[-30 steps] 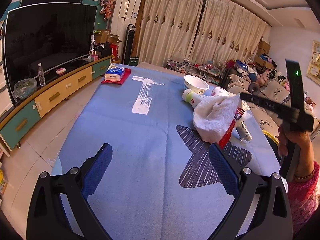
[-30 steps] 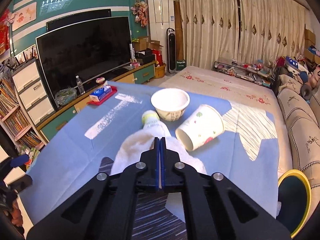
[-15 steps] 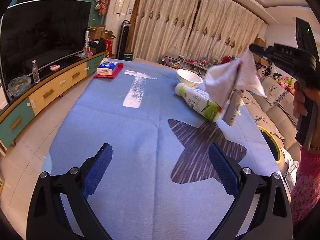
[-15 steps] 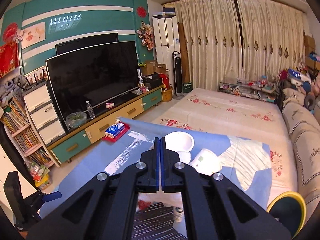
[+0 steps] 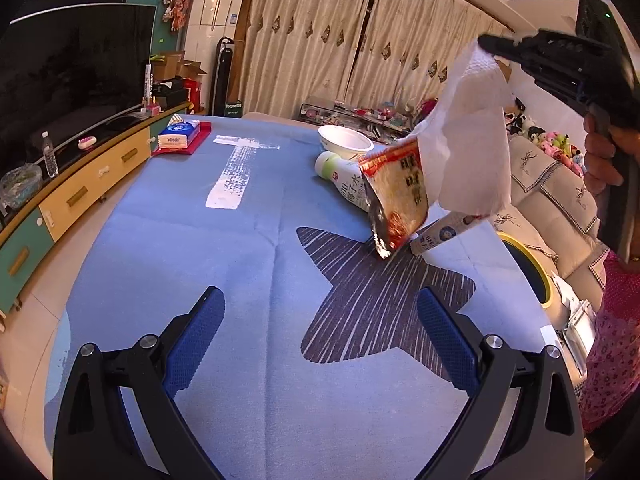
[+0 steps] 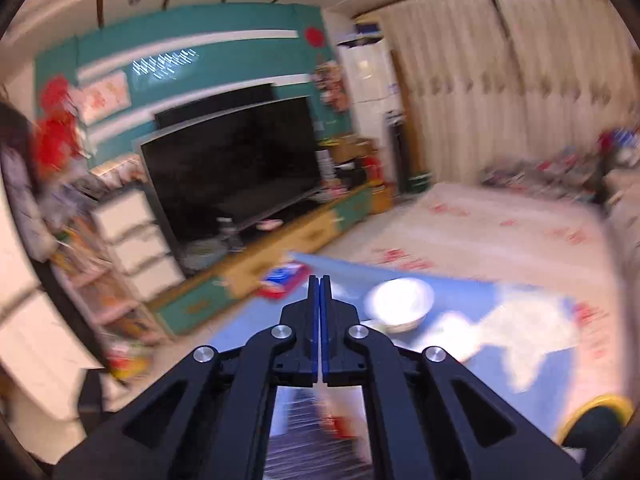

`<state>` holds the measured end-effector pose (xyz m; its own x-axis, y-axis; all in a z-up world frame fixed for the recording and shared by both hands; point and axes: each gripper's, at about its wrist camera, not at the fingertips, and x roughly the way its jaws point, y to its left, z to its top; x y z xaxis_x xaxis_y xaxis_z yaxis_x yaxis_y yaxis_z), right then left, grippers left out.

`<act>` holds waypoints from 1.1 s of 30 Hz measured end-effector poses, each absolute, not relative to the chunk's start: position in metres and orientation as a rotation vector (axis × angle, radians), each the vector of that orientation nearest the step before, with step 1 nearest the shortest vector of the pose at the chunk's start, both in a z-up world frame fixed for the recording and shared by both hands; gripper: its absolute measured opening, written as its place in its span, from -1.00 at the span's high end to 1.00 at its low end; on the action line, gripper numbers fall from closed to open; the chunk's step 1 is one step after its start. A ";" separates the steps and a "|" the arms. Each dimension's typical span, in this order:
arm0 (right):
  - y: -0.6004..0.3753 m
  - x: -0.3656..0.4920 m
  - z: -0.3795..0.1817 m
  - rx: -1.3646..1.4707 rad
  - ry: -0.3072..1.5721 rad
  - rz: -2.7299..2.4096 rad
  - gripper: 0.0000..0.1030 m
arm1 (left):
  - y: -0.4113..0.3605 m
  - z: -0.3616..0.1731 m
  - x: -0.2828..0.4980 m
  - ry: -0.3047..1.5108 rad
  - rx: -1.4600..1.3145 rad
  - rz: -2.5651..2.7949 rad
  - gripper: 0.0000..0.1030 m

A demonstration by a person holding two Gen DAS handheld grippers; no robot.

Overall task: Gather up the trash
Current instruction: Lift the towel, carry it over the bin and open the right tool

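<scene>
The left tool [image 5: 320, 340] hangs low over the near end of the worktop [image 5: 248, 360], its blue pads spread wide with nothing between them. The right tool [image 5: 486, 44], high at the right of the left wrist view with a hand [image 5: 604, 160] on its grip, has its pads pressed together on the top corner of a white paper towel [image 5: 472, 132]. A second ago that towel lay heaped on the blue cloth over the bottle; now it dangles well clear of the surface, and a red and silver snack wrapper [image 5: 396, 196] hangs with it, seemingly caught in the same pinch, though where the two meet is hidden behind the towel. The first pieces of trash are therefore off the worktop and ready to be carried to the yellow-rimmed bin [image 5: 528, 268] just beside the right edge.

Lifting the towel has uncovered what lay beneath: a white bottle with a green cap [image 5: 340, 172] on its side, and a smaller white bottle [image 5: 444, 234] behind the wrapper. Beyond them stands a white bowl [image 5: 345, 142]. All of it is still to be dealt with.

The worktop wears a blue cloth with a dark striped star and a white painted T. At its far left corner a tissue pack [image 5: 180, 136] rests on a red tray. Further off, a long cabinet with a large dark television [image 5: 72, 76] runs along the left, cream curtains [image 5: 320, 40] fill the back wall, and a sofa [image 5: 556, 184] stands at the right.
</scene>
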<state>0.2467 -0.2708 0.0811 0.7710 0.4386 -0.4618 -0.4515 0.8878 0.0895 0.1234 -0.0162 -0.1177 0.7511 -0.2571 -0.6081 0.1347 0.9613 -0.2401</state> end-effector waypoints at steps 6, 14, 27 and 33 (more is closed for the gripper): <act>-0.282 0.244 0.110 0.032 0.467 0.563 0.99 | -0.022 -0.118 0.125 0.698 -0.174 -0.230 -0.85; -0.286 0.227 0.176 0.042 0.355 0.604 0.99 | -0.037 -0.111 0.127 0.681 -0.138 -0.284 -0.85; -0.339 0.205 0.189 0.064 0.355 0.536 0.99 | -0.069 -0.107 0.138 0.678 -0.110 -0.372 -0.85; -0.386 0.196 0.175 0.086 0.364 0.451 0.99 | -0.070 -0.105 0.142 0.679 -0.121 -0.358 -0.85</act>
<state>0.1959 -0.3865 0.1749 0.8369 0.4405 -0.3248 -0.4100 0.8977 0.1612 0.1421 -0.0699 -0.1054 0.7196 -0.3621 -0.5925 0.2840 0.9321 -0.2247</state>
